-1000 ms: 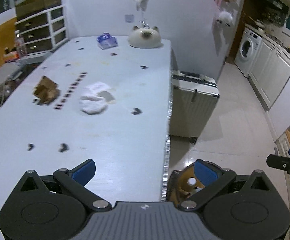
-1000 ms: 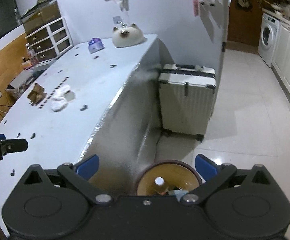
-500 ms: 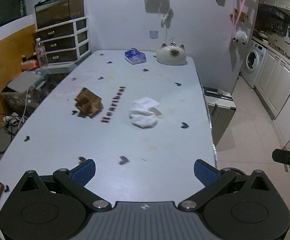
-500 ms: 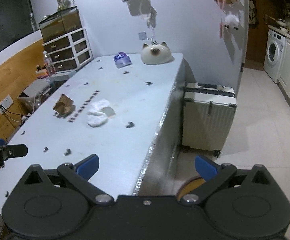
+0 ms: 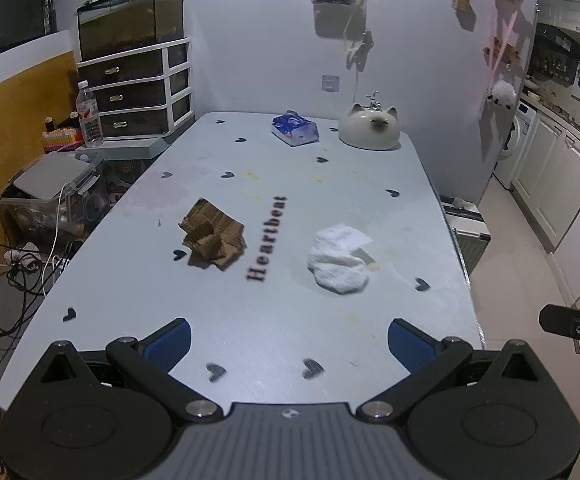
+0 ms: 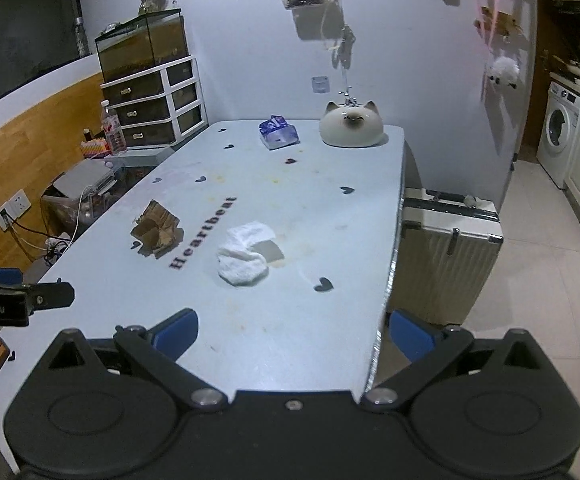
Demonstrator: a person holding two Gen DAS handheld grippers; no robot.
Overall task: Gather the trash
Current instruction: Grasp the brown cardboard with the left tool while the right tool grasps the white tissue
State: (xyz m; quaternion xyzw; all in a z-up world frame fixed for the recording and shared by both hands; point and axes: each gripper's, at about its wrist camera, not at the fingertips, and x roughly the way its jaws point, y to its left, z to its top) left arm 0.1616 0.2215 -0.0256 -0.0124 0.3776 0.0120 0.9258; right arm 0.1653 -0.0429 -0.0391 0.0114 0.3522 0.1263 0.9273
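Note:
A crumpled white tissue (image 5: pixel 340 258) lies on the pale blue table (image 5: pixel 250 320), right of the word "Heartbeat"; it also shows in the right wrist view (image 6: pixel 246 254). A crumpled brown cardboard piece (image 5: pixel 213 233) lies to the left of the word, also in the right wrist view (image 6: pixel 157 229). My left gripper (image 5: pixel 289 344) is open and empty above the table's near end. My right gripper (image 6: pixel 293 332) is open and empty over the table's near right edge. The trash bin is out of view.
A blue tissue pack (image 5: pixel 295 128) and a white cat-shaped ceramic (image 5: pixel 369 131) stand at the table's far end. A white suitcase (image 6: pixel 450 240) stands on the floor right of the table. Drawers (image 5: pixel 134 92), a bottle (image 5: pixel 89 116) and cables are at left.
Both grippers have risen and swung from the floor bin beside the table up to face the tabletop. The bin has left both views. The jaws stay open.

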